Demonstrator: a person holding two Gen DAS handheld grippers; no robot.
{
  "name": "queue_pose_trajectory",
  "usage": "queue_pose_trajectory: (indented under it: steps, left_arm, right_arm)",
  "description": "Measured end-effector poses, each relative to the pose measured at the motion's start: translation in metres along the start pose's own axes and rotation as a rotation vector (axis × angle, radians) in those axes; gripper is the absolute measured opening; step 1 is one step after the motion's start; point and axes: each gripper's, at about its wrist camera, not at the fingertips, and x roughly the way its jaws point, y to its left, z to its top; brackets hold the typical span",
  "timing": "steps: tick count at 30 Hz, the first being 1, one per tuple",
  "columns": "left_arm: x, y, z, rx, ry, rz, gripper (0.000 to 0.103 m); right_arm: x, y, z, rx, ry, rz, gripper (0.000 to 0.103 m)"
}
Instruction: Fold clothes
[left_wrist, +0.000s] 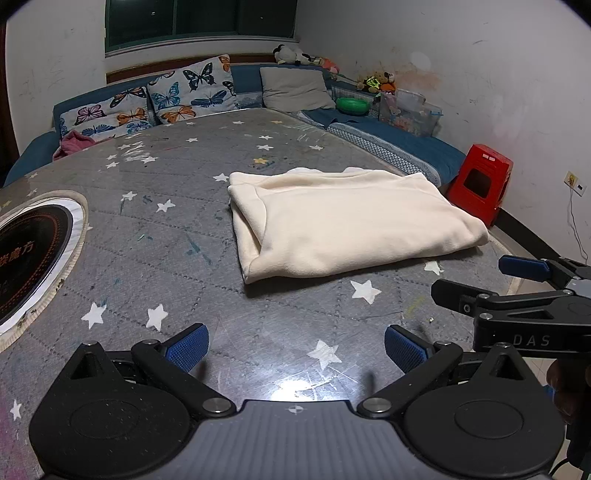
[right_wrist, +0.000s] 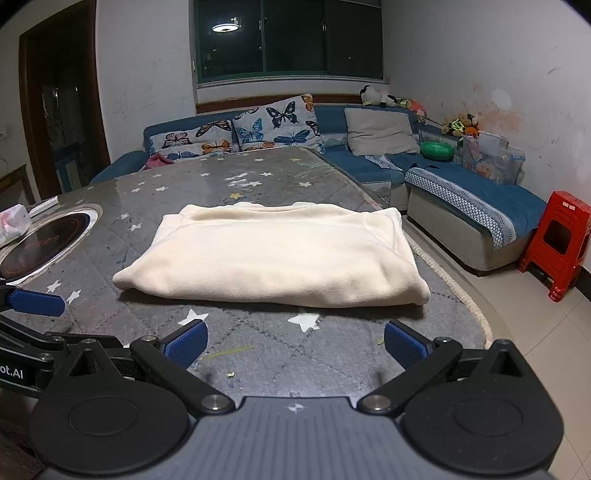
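Seen first from the left wrist, the left gripper (left_wrist: 295, 349) is held with its blue pads spread wide and nothing between them, low in the frame over the star-printed table cover (left_wrist: 177, 236). The cream garment (left_wrist: 351, 225) lies folded right of centre, well clear of the pads. At the right edge the right gripper (left_wrist: 491, 277) is cut off; only one blue pad and black linkage are shown, so its spread cannot be judged there. An induction hob (left_wrist: 33, 254) is cropped at the left edge.

From the right wrist, the right gripper (right_wrist: 295, 347) is shown spread apart and empty, just short of the garment's (right_wrist: 273, 254) near fold at centre. How many layers are tucked beneath is hidden. One left-gripper pad (right_wrist: 35, 302) juts in at the left edge. A red stool (right_wrist: 557, 243) stands at right.
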Motion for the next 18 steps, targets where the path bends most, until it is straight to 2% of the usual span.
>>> queue_pose_trajectory:
  steps: [18]
  left_arm:
    - [0.0029,0.0015,0.0025,0.003,0.008,0.002,0.103]
  right_arm:
    - [0.0044,0.0025,0.0014,0.004,0.003,0.007,0.103]
